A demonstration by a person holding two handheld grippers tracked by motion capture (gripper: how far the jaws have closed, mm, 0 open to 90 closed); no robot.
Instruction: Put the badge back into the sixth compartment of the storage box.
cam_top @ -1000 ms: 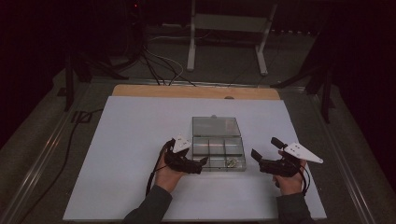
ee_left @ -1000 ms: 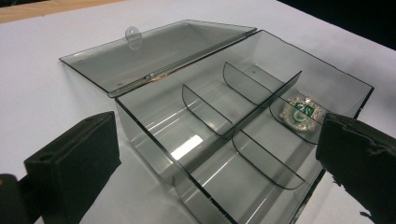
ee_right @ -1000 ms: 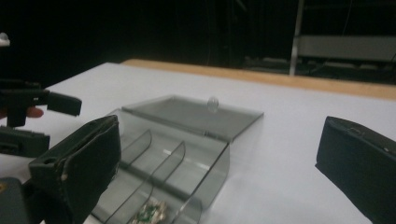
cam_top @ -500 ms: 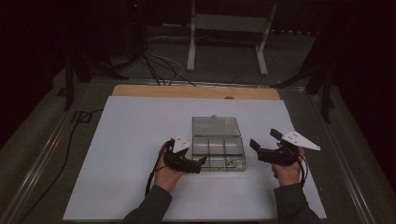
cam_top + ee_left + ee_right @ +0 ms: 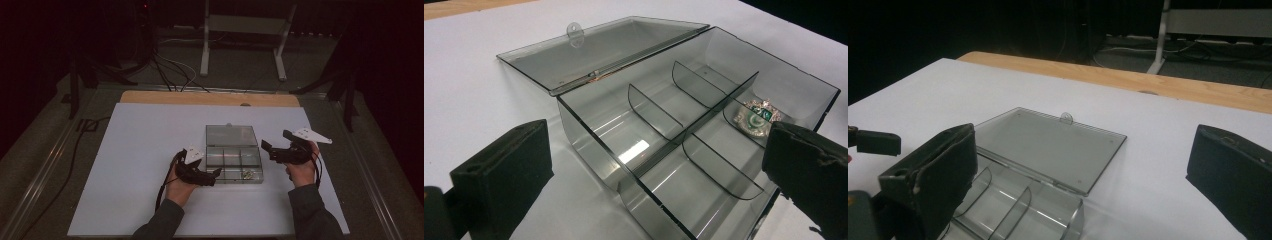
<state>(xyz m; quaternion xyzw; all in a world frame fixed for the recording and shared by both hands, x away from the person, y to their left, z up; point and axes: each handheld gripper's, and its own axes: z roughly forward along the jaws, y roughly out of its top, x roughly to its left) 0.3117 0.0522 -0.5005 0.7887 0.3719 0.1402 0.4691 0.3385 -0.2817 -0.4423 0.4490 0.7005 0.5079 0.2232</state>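
At the bottom of the high view, two dark sleeves come up from the lower edge, each hand holding a tool. The left gripper [image 5: 212, 175] sits just below the frame's centre, its tip at the near left corner of the clear plastic box [image 5: 234, 160]. In the left gripper view its two black jaws stand spread wide in the lower corners of the frame, with the box's near corner between them and nothing pinched. The right gripper [image 5: 266, 148] lies right of centre, just beside the box's right wall, with its grey three-cornered plate pointing toward the right edge. In the right gripper view its jaws are likewise spread apart, one at lower left and one at lower right, gripping nothing.

The box rests on the white table [image 5: 140, 150] near the middle of the high view, open, its interior split by curved dividers into compartments. A small silver and green trinket [image 5: 756, 117] lies in a compartment at the right of the left gripper view; in the high view it is in the lower right compartment. Behind the compartments, the lid [image 5: 231, 135] lies folded back flat on the table, with a small round tab on its far edge. Beyond the white sheet, a strip of wooden edge [image 5: 210, 98] crosses the upper middle, and cables [image 5: 170, 70] trail on the dark floor above it.
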